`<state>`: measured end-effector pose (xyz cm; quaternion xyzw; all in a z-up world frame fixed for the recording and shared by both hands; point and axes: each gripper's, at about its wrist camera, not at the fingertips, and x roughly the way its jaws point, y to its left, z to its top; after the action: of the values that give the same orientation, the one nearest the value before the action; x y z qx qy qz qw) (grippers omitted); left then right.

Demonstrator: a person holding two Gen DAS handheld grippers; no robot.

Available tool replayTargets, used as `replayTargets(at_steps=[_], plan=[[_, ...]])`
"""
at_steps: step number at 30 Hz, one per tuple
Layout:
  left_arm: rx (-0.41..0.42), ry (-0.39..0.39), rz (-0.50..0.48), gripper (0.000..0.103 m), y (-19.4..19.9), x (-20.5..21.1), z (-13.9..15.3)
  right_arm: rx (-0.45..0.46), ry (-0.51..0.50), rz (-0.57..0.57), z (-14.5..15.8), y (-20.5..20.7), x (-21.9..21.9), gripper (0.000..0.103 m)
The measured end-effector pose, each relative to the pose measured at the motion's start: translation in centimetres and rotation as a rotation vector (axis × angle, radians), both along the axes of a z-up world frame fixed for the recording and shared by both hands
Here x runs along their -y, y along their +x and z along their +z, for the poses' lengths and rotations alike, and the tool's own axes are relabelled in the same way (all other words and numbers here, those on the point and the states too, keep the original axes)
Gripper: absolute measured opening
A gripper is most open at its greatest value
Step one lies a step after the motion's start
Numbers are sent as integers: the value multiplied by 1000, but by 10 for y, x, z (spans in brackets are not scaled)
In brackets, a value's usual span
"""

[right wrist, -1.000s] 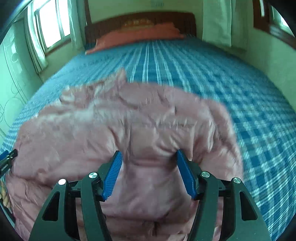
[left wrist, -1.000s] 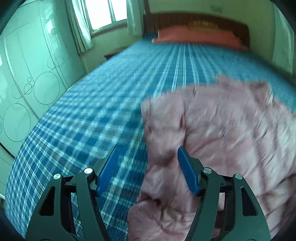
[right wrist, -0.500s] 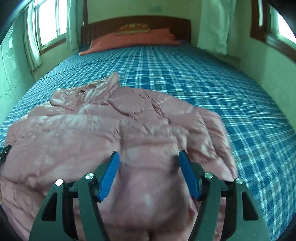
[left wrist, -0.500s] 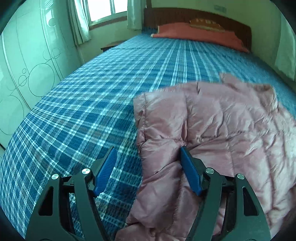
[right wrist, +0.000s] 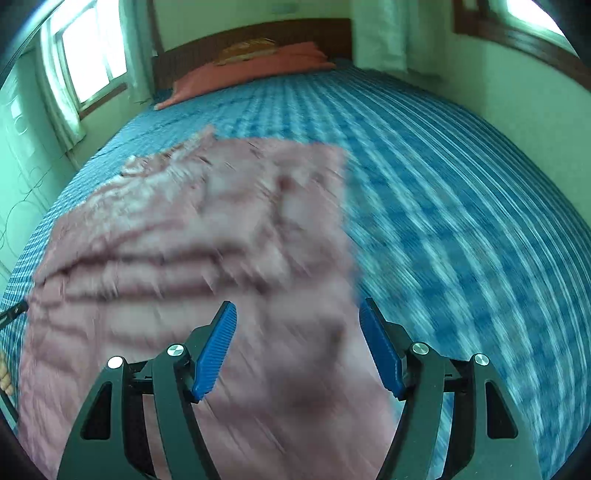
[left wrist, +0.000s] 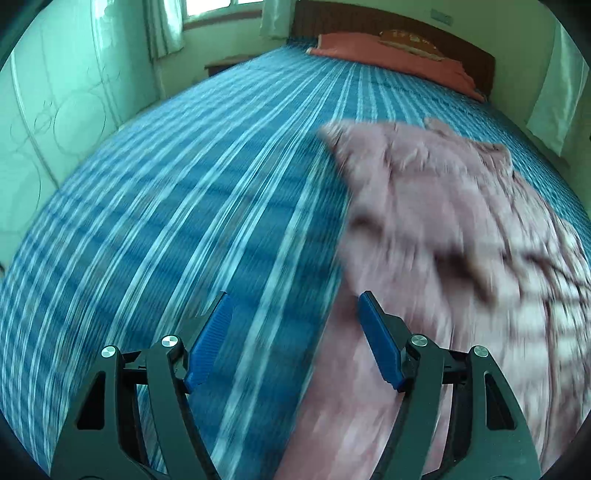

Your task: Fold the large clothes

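A pink quilted puffer jacket (left wrist: pixel 443 229) lies spread on a bed with a blue plaid cover (left wrist: pixel 184 221). It also shows in the right wrist view (right wrist: pixel 192 251). My left gripper (left wrist: pixel 293 325) is open and empty above the jacket's left edge, with bed cover under the left finger. My right gripper (right wrist: pixel 297 334) is open and empty above the jacket's right edge; the bed cover (right wrist: pixel 461 221) lies to its right. Both views are motion-blurred. The tip of the left gripper shows at the far left of the right wrist view (right wrist: pixel 13 312).
Orange-red pillows (left wrist: pixel 391 59) lie against a dark wooden headboard (right wrist: pixel 258 33) at the far end. A pale wardrobe (left wrist: pixel 48 92) stands left of the bed. Windows with curtains (right wrist: pixel 85 62) are on the left wall, and a wall (right wrist: pixel 517 74) runs along the right.
Both grippers have risen and drawn apart: the left has shifted left, the right has shifted right. Each now sits over a side edge of the jacket. Both stay open.
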<state>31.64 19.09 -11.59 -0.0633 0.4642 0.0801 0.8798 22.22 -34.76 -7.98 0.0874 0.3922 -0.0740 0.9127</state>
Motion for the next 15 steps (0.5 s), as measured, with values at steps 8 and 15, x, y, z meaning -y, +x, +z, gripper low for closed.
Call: replayTargets(at_steps=[8,15], plan=[[-58,-239,131,71,-133,-49,-11,-42,161,-103,-27,-133,56,68],[-11,-433,212,71,-217,-49,-7,-27,397,-152,-54,-207,67,68]])
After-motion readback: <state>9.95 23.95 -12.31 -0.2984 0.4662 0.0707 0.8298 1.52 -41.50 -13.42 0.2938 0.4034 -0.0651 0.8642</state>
